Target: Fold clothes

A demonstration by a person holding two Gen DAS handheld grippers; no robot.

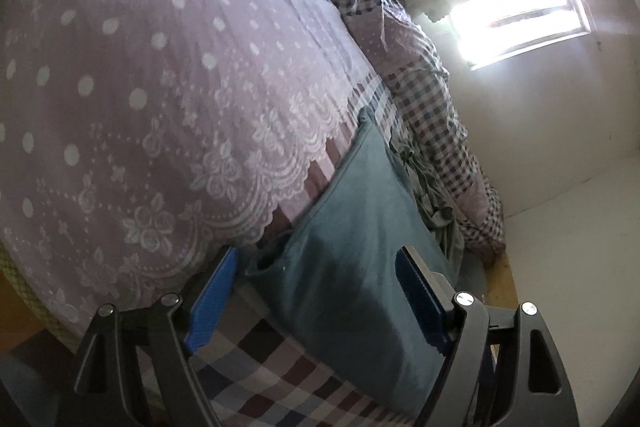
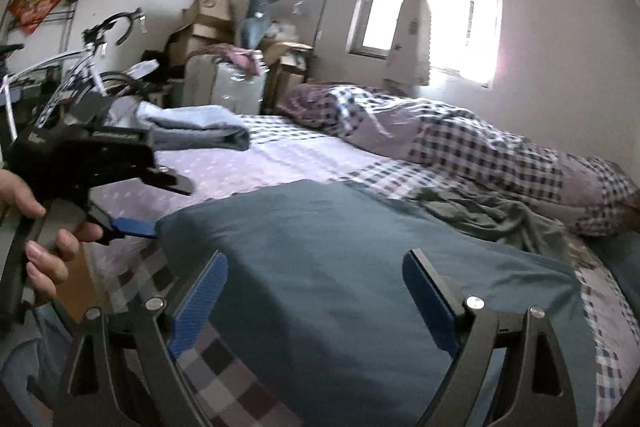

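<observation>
Teal cotton, soft and light, the garment (image 2: pixel 352 267) lies flat on the bed (image 2: pixel 280 159) at lower centre; my left claw (image 1: pixel 316 291) and right claw (image 2: pixel 316 291) both gape over its near hem, the best hold.

Glare from the window (image 1: pixel 516 7) washed out the wall nearby, the bed (image 2: pixel 280 163) lay dim, fisheye edges curved darkly.

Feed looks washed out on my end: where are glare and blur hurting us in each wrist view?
Left wrist view: the window blows out white, hazing the wall beside it; the teal garment stays readable, with strong fisheye bending of the bed. Right wrist view: the window again overexposed; the left gripper and the hand holding it are motion-smeared; the folded stack is soft.
</observation>
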